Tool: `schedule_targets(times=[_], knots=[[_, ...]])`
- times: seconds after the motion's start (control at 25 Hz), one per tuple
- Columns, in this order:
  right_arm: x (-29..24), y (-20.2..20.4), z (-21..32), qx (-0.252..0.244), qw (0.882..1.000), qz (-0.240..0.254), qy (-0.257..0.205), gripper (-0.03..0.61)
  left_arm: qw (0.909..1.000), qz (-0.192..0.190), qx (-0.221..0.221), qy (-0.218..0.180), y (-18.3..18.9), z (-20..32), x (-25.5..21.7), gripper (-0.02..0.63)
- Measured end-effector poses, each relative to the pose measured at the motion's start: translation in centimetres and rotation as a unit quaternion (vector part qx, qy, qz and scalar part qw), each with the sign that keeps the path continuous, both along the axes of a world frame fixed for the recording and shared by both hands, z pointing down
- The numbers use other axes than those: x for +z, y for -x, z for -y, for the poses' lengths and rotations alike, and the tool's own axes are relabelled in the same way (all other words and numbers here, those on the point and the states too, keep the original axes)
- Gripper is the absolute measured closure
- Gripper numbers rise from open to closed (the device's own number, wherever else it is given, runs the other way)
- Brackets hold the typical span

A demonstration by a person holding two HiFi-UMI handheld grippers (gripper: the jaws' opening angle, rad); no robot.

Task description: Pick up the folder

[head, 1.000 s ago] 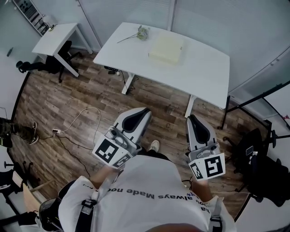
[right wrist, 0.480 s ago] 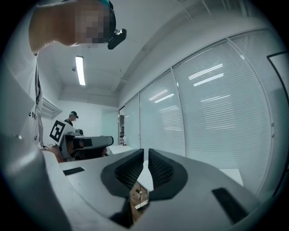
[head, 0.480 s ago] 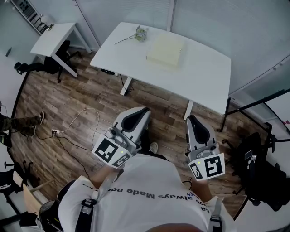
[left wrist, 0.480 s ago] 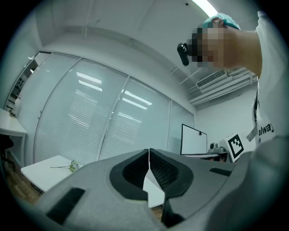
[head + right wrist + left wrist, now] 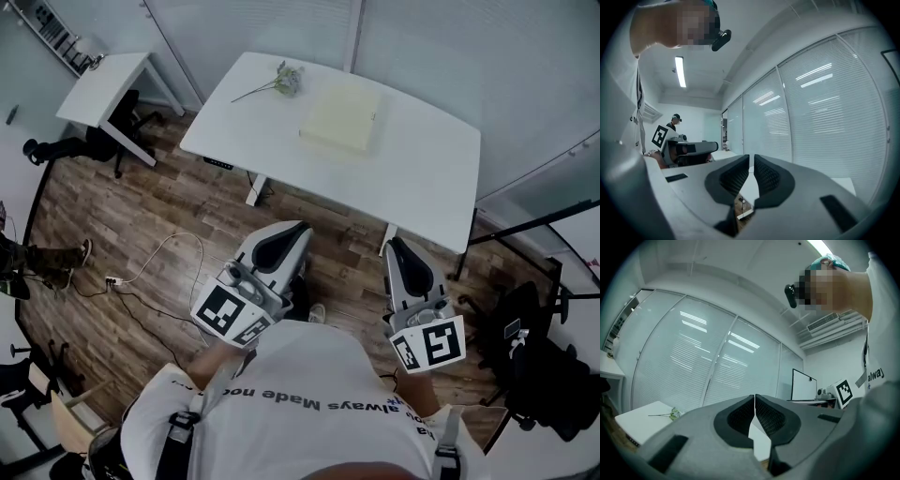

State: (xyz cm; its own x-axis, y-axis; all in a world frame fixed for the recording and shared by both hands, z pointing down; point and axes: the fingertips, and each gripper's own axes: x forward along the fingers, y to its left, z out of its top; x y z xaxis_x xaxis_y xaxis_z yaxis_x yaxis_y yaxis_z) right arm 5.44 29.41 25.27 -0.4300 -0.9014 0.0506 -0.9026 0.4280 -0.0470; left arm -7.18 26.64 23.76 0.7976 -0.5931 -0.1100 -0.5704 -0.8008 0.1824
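Left tool (image 5: 298,228) and right tool (image 5: 395,246) are clenched, empty; they should be opened before the folder (image 5: 342,117), upper centre, is reached.

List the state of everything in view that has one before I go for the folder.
Folder: looks closed, lying flat on the white table, not gripped.
Flower sprig: lying on the table, apart from the folder.
Left tool: shut, empty, short of the table.
Right tool: shut, empty, short of the table.
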Motion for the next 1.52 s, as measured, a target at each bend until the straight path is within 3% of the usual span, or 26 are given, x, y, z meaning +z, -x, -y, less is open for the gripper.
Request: schedule_targets(times=[0.84, 1.52], knots=[[-1.7, 5.7, 17.4, 0.027, 1.000, -0.010, -0.006, 0.544, 0.9995, -0.004, 0.032, 0.001, 5.1, 18.0, -1.1, 0.598], [-0.3, 5.3, 24.6, 0.056, 0.998, -0.007, 0.011, 0.543, 0.9979, -0.003, 0.062, 0.021, 4.6, 25.7, 0.3, 0.598]])
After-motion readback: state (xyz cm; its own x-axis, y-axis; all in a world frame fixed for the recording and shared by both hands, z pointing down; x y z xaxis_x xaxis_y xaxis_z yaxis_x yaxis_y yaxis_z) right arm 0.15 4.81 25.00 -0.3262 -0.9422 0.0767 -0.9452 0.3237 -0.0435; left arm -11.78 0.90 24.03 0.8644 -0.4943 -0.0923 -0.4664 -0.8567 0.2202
